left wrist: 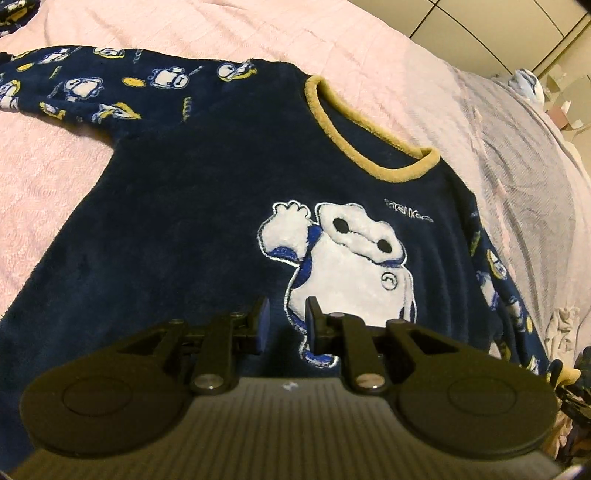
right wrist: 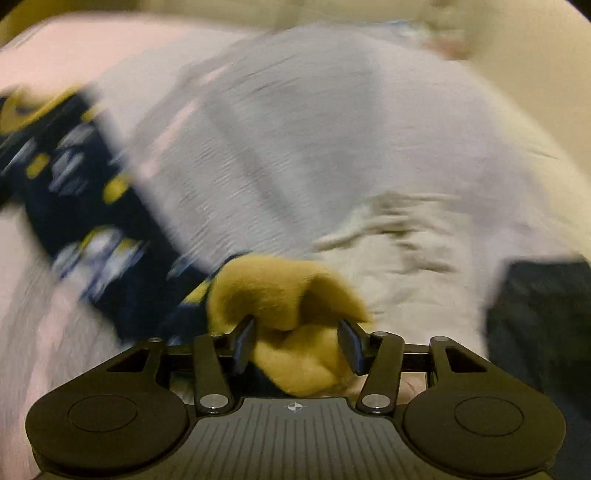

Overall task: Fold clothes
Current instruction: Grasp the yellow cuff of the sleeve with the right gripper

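Observation:
A navy fleece top (left wrist: 192,206) with a mustard collar (left wrist: 354,122) and a white cartoon figure (left wrist: 354,266) lies spread flat on the bed. My left gripper (left wrist: 287,325) hovers over its lower chest with a narrow gap between the jaws and nothing in it. Its patterned left sleeve (left wrist: 74,88) stretches to the far left. In the blurred right wrist view, the patterned right sleeve (right wrist: 85,206) runs to a mustard cuff (right wrist: 288,306) that sits between the fingers of my right gripper (right wrist: 295,343); the jaws stand apart around it, and I cannot tell if they grip it.
A pink blanket (left wrist: 207,33) covers the bed, with a lilac-grey sheet (left wrist: 524,192) on its right side. A crumpled pale cloth (right wrist: 399,251) and a dark garment (right wrist: 539,325) lie at the right. Cabinets (left wrist: 498,33) stand beyond the bed.

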The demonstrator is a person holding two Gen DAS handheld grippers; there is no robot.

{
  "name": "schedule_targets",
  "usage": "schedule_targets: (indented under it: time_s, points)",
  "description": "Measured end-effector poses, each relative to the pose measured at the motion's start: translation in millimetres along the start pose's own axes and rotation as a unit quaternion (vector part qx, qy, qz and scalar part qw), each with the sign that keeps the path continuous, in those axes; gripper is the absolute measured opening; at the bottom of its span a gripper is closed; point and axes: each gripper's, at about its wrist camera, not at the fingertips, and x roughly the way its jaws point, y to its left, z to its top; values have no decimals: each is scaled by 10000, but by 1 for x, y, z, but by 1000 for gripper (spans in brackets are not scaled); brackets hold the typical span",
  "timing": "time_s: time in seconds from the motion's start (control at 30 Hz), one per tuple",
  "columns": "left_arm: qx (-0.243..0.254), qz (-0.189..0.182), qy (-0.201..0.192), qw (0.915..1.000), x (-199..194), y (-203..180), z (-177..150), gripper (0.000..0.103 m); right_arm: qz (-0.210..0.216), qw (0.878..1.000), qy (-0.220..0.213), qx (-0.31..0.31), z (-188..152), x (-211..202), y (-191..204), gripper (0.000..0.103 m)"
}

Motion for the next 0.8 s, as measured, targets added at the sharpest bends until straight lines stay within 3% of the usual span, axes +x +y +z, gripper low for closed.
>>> schedule_targets:
  time_s: [0.1,0.17,0.23,0.33,0.4,0.43,0.5,0.53,0.6,0.63,0.7,0.73,0.8]
  points:
    - [15,27,17,10000,0,0,-1,15,419,9966,388,-600,3,23,-8,52]
    - [28,46,1,10000,-2,2,-1,15,765,9942,566,-497,4,31,-18,51]
    - [11,65,-9,10000,-4,4,0,15,1114,9919,587,-138,2,28,-28,14]
    - [-17,92,-51,9999,-8,9,2,15,1519,9858,233,678,-5,-3,-45,10]
    - [-20,119,-83,9999,-11,12,3,15,1755,9648,-296,1936,-13,-37,-71,9]
    - [-37,129,-90,9999,-11,14,4,15,1860,9472,-560,2552,-17,-53,-84,9]
    - [-104,133,-89,9998,-11,16,4,15,2044,8980,-1077,3744,-25,-87,-110,9]
    - [-150,108,-72,9998,-9,17,3,15,1921,8618,-1054,4574,-35,-97,-123,9]
    - [-237,47,-32,9997,-6,18,1,15,1471,7638,-620,6253,-65,-101,-148,10]
    - [-280,16,-11,9996,-5,18,0,15,1405,7315,-366,6662,-78,-96,-150,10]
    - [-278,-16,46,9996,-2,16,-4,15,1297,6809,211,7205,-101,-81,-151,11]
    - [-247,-38,77,9997,-1,14,-6,15,1296,6655,397,7340,-108,-75,-148,11]
    - [-146,-66,103,9998,-1,10,-10,15,1450,6470,547,7466,-116,-63,-139,12]
